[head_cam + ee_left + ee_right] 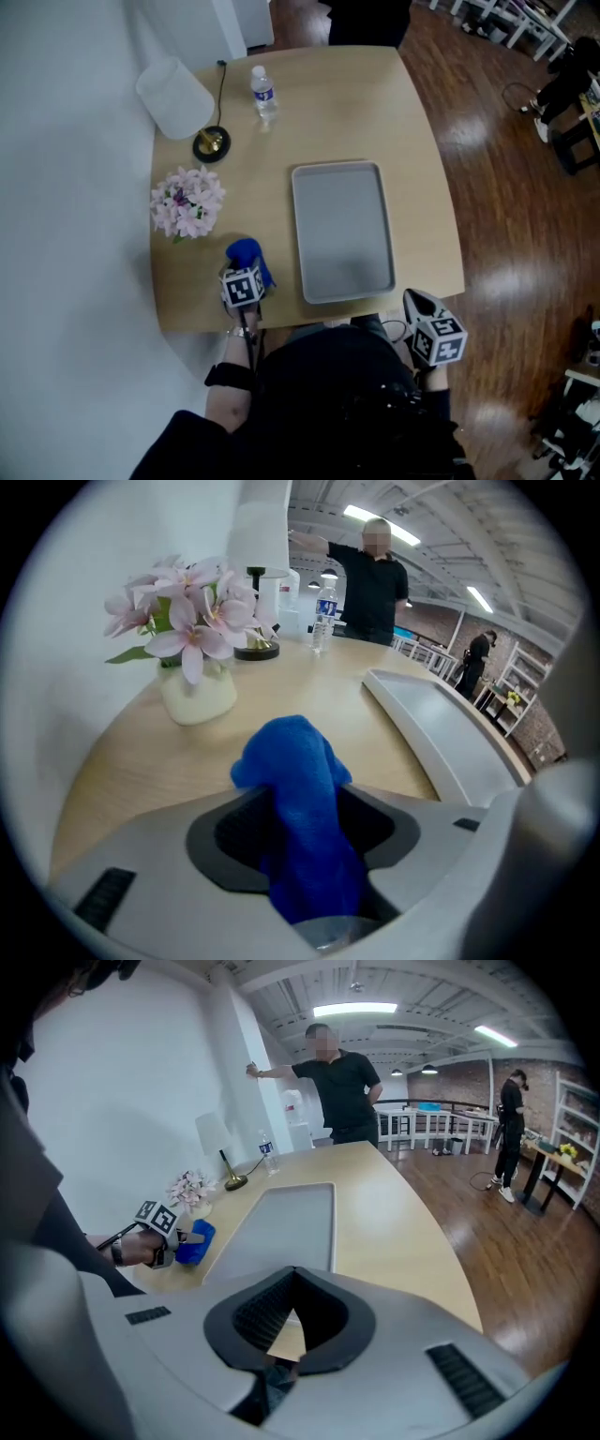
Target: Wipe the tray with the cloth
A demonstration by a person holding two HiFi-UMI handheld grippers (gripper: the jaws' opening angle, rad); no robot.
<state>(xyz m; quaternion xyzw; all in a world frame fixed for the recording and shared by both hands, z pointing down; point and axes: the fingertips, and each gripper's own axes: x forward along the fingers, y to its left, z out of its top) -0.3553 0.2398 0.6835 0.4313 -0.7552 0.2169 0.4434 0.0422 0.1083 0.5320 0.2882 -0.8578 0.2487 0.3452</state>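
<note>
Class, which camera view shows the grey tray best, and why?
The head view: the whole tray lies in sight from above, all four rims clear. The left gripper view sees it low and side-on, partly cut off; the right gripper view shows it lengthwise, its near end behind the right tongs.

matt grey metal tray (342,230), fuzzy blue cloth (300,799), smooth pale wood table (412,141).
</note>
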